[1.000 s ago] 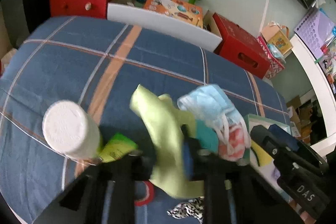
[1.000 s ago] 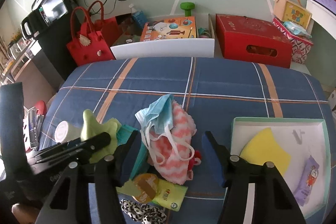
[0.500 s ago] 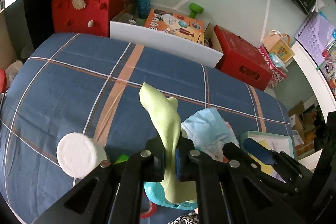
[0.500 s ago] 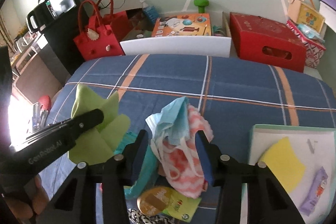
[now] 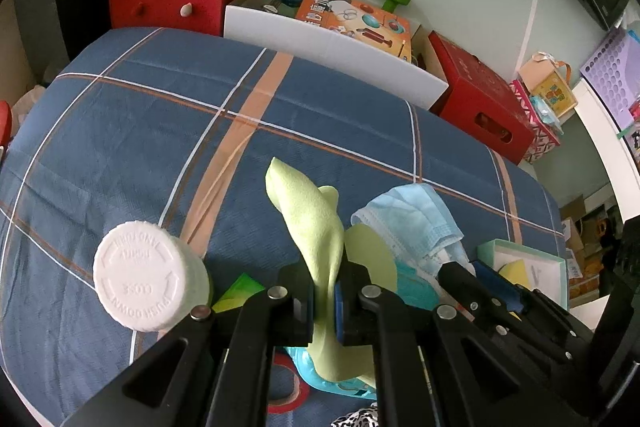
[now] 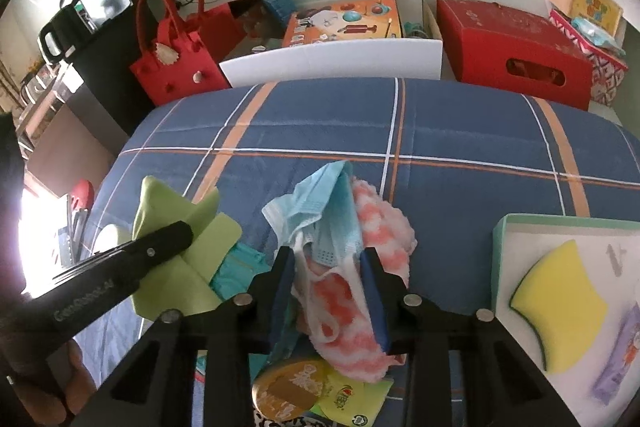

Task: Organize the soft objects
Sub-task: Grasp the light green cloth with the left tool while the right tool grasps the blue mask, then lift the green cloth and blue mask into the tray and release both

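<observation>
Two grippers busy: my left gripper (image 5: pixel 325 301) pinches the lime-green cloth (image 5: pixel 316 227) at frame centre; my right gripper (image 6: pixel 328 281) is closing around the pale-blue face mask (image 6: pixel 320 211) atop the pink-and-white fluffy cloth (image 6: pixel 356 319), beside the teal-rimmed tray (image 6: pixel 500 259).

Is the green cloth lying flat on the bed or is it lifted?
Lifted. The left gripper is shut on the green cloth, whose bunched ends stick up above the blue bedcover.
</observation>
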`<state>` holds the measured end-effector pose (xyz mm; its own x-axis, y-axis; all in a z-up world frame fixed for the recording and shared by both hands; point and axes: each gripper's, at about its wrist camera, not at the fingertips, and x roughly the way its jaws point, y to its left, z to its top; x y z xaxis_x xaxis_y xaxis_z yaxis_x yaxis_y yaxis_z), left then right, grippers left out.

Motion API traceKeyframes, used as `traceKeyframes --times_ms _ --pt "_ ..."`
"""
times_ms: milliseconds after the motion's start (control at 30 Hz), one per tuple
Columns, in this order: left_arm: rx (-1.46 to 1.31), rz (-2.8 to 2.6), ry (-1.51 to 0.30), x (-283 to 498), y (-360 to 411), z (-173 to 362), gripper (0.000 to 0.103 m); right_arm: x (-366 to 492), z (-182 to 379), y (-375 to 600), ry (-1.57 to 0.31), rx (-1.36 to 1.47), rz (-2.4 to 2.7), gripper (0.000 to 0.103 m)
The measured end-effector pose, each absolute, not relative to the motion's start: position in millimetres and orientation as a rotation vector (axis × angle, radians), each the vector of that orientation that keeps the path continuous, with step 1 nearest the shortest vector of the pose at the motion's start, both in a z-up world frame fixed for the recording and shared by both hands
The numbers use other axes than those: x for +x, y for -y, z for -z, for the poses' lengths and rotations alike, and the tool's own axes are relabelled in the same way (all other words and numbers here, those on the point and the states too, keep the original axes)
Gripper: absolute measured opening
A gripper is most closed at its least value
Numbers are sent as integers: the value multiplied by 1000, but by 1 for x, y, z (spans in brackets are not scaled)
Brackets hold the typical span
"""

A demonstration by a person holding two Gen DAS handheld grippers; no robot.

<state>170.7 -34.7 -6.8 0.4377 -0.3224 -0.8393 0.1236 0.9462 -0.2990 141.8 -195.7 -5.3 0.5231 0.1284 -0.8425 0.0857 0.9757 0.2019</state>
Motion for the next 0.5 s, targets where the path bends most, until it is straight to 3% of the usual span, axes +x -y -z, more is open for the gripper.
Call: traceKeyframes --times_ms 100,167,233,500 --pt "-199 277 -1085 170 35 6 7 141 6 195 -1028 228 -30 27" --pt "-197 275 -1085 170 35 6 7 141 8 195 -1034 220 -24 13" --pt "-194 274 -1085 170 34 6 7 141 10 196 -1039 225 -25 7" --pt "-191 274 -1063 165 34 1 7 129 -8 202 -971 240 -25 5"
